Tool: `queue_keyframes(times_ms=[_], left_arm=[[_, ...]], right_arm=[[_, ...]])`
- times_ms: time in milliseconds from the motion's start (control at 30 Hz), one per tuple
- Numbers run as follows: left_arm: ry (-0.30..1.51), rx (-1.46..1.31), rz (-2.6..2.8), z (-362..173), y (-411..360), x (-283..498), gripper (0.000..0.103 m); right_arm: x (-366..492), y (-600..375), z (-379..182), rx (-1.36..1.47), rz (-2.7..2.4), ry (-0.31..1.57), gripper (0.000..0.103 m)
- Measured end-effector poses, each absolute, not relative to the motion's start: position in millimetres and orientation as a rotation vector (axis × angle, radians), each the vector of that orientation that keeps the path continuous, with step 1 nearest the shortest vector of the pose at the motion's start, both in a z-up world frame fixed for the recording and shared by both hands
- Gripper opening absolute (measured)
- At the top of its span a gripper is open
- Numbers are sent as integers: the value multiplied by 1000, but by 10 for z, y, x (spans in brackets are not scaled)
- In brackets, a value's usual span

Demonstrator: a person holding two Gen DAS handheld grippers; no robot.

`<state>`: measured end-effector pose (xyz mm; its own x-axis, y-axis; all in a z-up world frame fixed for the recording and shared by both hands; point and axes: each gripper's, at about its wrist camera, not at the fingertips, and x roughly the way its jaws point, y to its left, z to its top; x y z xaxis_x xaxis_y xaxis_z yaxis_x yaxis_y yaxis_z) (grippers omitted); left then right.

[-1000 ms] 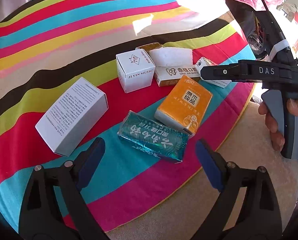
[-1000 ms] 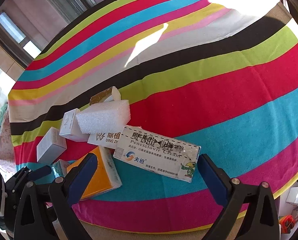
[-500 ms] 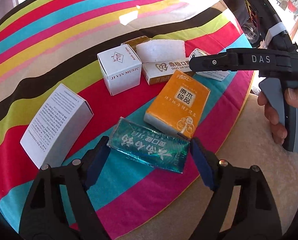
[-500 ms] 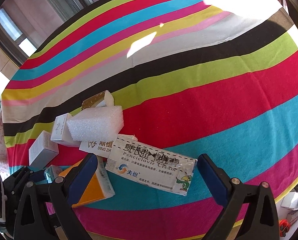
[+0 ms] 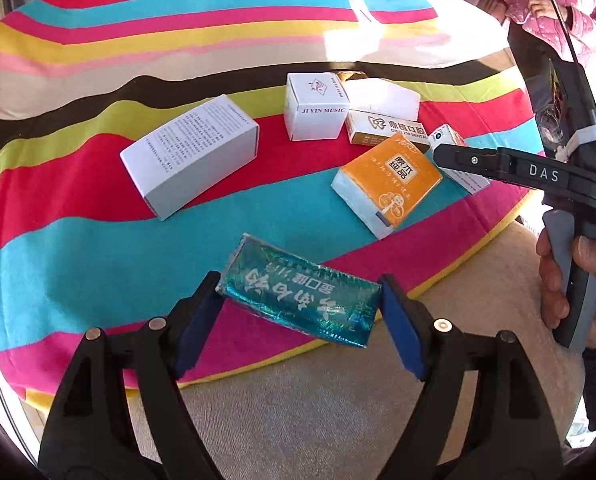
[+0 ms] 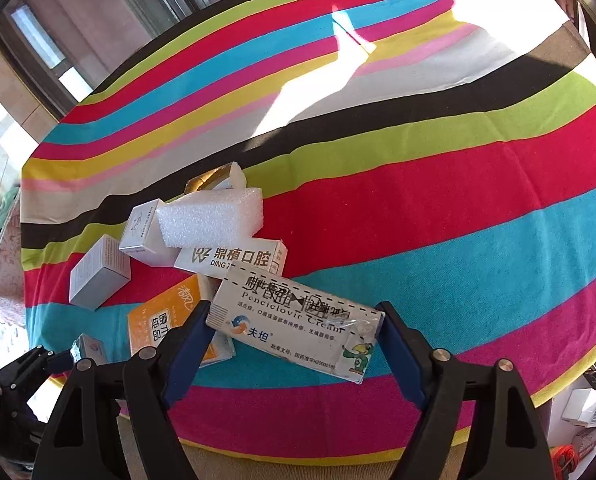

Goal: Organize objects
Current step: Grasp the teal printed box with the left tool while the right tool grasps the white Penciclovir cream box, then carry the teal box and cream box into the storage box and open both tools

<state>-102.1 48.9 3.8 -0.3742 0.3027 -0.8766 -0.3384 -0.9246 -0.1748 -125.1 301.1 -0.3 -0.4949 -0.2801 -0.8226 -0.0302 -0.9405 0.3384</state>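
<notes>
Two grippers are each closing in on a packet at the near edge of the striped tablecloth. Left gripper is bracketing the teal foil-wrapped packet end to end; blue pads are touching or just off both short ends, and the packet seems to be sitting slightly raised, though I cannot tell for sure that it is off the cloth. Reading that as clamped lengthwise. Right gripper is straddling the long white cream carton the same way, pads at both ends; squeezed or just resting against it, cannot tell.

Remaining items are sitting farther back: white text-printed box on the left, small white cube box, white foam block on top of the white dental carton, and the orange tissue pack touching the cream carton's left end.

Notes for the step:
- Foil wrap is looking soft and slippery. Lengthwise grip is going to buckle it if squeezed hard, so moderate force, keep it level.
- Cream carton is long and light; an end grip will crush the flaps. Lift straight up before translating so it is not dragging the orange pack.
- Both tools are working close together on the near right; stagger the lifts.
</notes>
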Motion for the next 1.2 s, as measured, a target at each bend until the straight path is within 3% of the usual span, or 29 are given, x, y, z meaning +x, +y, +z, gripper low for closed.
queue_keyframes(times_ms=[400,1200], left_arm=[[-209,-1565,2701,125,151,-499,80],[-289,-1524,2800,382,1101,94,79]], right_arm=[[-736,2908,128,1427,-2371,-389,81],[-113,3666,318,1388,-2230,-389,81]])
